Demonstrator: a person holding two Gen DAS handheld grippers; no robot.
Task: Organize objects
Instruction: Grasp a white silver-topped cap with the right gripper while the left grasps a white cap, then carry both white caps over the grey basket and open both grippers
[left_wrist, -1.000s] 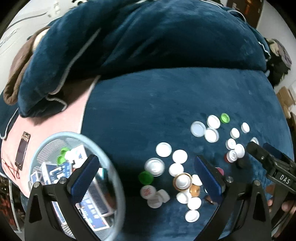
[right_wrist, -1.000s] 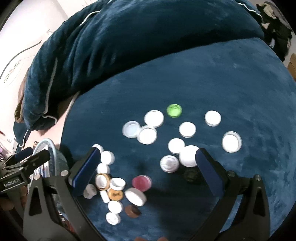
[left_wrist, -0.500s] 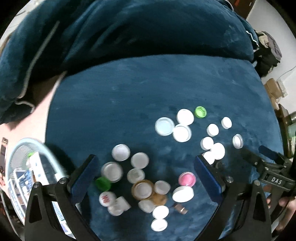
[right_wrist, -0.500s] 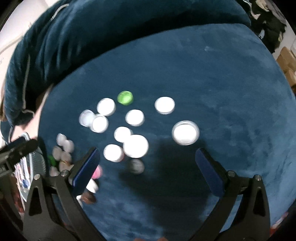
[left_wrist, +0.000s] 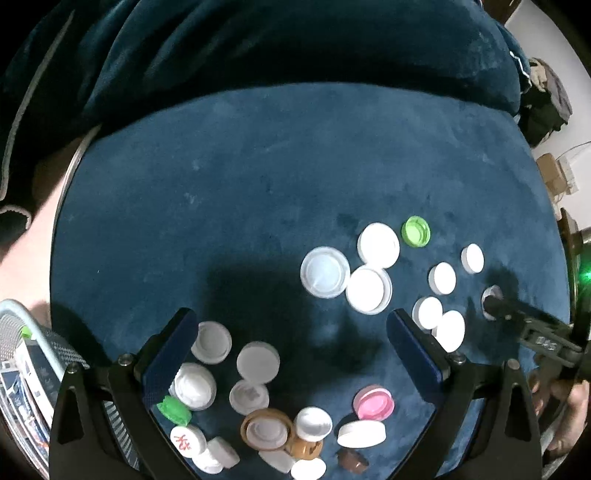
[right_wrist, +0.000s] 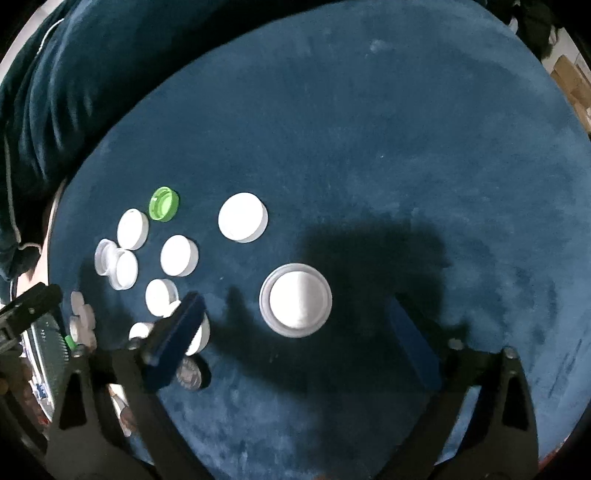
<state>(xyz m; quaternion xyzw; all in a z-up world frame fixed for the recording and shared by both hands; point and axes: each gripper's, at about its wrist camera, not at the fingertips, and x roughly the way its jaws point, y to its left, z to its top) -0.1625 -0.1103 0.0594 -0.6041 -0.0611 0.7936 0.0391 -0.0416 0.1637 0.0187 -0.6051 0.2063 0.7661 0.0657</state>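
Observation:
Many bottle caps lie on a round dark blue velvet surface (left_wrist: 258, 184). My left gripper (left_wrist: 291, 325) hangs open above a cluster of white caps, a pink cap (left_wrist: 373, 402), a tan cap (left_wrist: 266, 428) and a green cap (left_wrist: 173, 408); none is pinched. In the right wrist view a big white lid with a clear rim (right_wrist: 295, 304) lies between the fingers of my right gripper (right_wrist: 295, 308). Its jaws are closing, and the pads stand apart from the lid. More white caps and a light green cap (right_wrist: 163, 204) sit to the left.
A mesh basket (left_wrist: 48, 343) with card boxes stands at the left edge of the surface. A dark blue blanket (left_wrist: 295, 48) is heaped along the back. My right gripper's tip (left_wrist: 517, 317) shows at the right of the left wrist view, beside a person's hand (left_wrist: 565, 402).
Both grippers came down and moved right over the caps. The basket slid to the left edge of the left view. The big white lid now lies between the right fingers, which have narrowed.

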